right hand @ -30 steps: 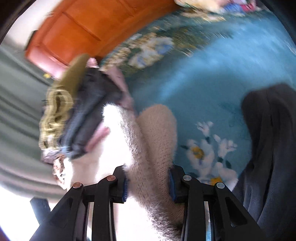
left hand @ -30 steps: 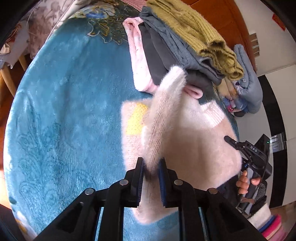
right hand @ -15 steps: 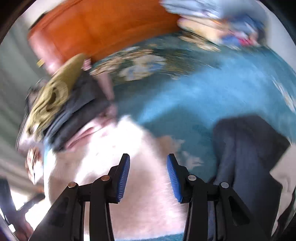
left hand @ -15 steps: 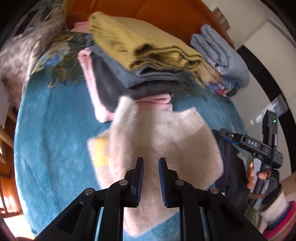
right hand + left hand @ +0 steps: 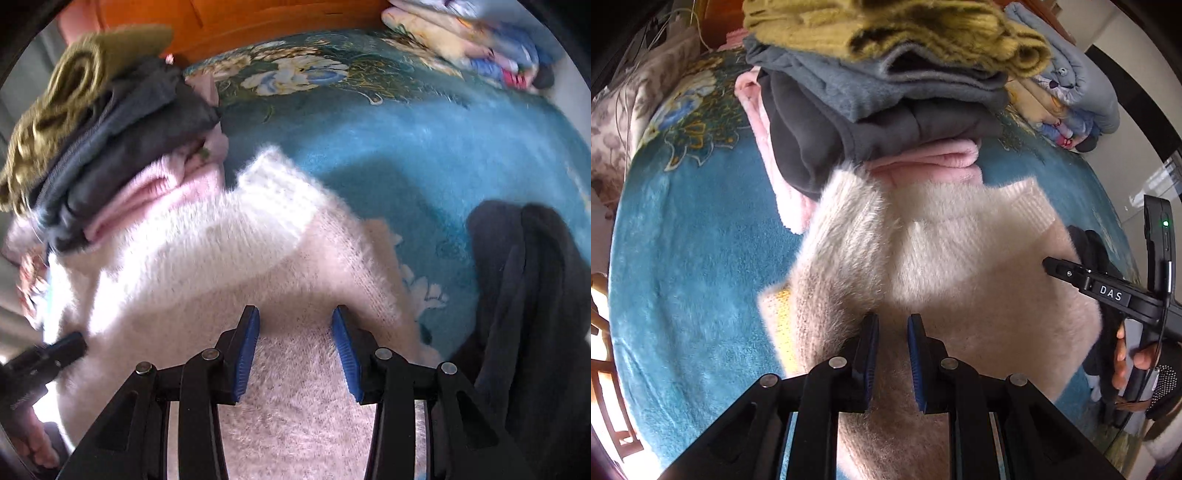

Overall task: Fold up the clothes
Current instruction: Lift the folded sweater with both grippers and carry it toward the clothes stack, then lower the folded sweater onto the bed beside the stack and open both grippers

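Observation:
A fluffy cream sweater point(image 5: 942, 266) lies folded on the teal floral blanket point(image 5: 694, 236), its far edge against a stack of folded clothes point(image 5: 871, 92). My left gripper point(image 5: 892, 325) hovers over the sweater's near part, jaws a narrow gap apart, holding nothing. My right gripper point(image 5: 295, 325) is open over the same sweater point(image 5: 229, 258) and empty. The right gripper also shows at the right of the left wrist view point(image 5: 1108, 291). The left gripper's tip shows at the left of the right wrist view point(image 5: 55, 350).
The stack has an olive knit point(image 5: 886, 29) on top, grey and dark garments, and a pink one point(image 5: 934, 162) at the bottom. A dark garment point(image 5: 528, 295) lies right of the sweater. More folded bedding point(image 5: 1067, 92) lies far right, by an orange wooden headboard point(image 5: 258, 18).
Both grippers let go of the sweater's sleeves, which now lie folded onto its body. Both cameras have moved closer to the sweater and the stack.

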The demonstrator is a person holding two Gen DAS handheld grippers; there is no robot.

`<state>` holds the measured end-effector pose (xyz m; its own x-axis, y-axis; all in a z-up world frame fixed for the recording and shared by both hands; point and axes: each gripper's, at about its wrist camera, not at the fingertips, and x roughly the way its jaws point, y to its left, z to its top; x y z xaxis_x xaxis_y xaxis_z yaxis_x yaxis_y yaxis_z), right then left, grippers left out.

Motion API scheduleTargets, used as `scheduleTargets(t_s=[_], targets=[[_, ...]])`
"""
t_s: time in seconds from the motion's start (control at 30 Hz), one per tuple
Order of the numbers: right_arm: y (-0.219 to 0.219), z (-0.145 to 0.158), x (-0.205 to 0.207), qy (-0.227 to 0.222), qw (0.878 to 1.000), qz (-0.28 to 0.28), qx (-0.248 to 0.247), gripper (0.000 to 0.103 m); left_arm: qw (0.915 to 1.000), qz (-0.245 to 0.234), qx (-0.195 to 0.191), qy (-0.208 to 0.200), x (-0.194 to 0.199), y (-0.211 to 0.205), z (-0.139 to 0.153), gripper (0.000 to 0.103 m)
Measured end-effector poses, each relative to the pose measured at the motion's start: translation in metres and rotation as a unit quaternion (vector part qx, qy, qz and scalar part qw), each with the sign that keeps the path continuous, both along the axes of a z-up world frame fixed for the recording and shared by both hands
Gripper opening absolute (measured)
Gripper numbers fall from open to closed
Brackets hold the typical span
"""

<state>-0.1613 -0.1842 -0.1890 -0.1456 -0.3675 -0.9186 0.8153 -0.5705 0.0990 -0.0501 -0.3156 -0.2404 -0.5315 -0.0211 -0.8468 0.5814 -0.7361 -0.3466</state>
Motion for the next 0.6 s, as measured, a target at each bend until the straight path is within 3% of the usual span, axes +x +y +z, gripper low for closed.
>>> scheduleTargets(t_s=[0.1,0.2,0.3,0.47,0.6], targets=[[0.012,0.015,0.009,0.018,1.0,0.004,-0.021,0.043,0.9993,-0.005,-0.025,0.028,0.025,0.005,0.016,0.019],[0.037,0.026,0.032,0.048,0.998,0.013,-0.04,0.043,0.9982,-0.009,-0.052,0.03,0.057,0.014,0.019,0.02],[0.062,0.022,0.057,0.063,0.997,0.013,-0.041,0.048,0.997,0.003,-0.071,0.029,0.088,0.018,0.013,0.049],[0.098,-0.006,0.096,0.068,0.998,0.005,-0.017,0.052,0.9978,0.009,-0.061,0.025,0.099,0.017,0.002,0.051],[0.114,-0.03,0.108,0.042,0.999,-0.034,0.0,0.052,0.9968,-0.027,-0.072,0.024,0.103,0.025,0.001,0.052]])
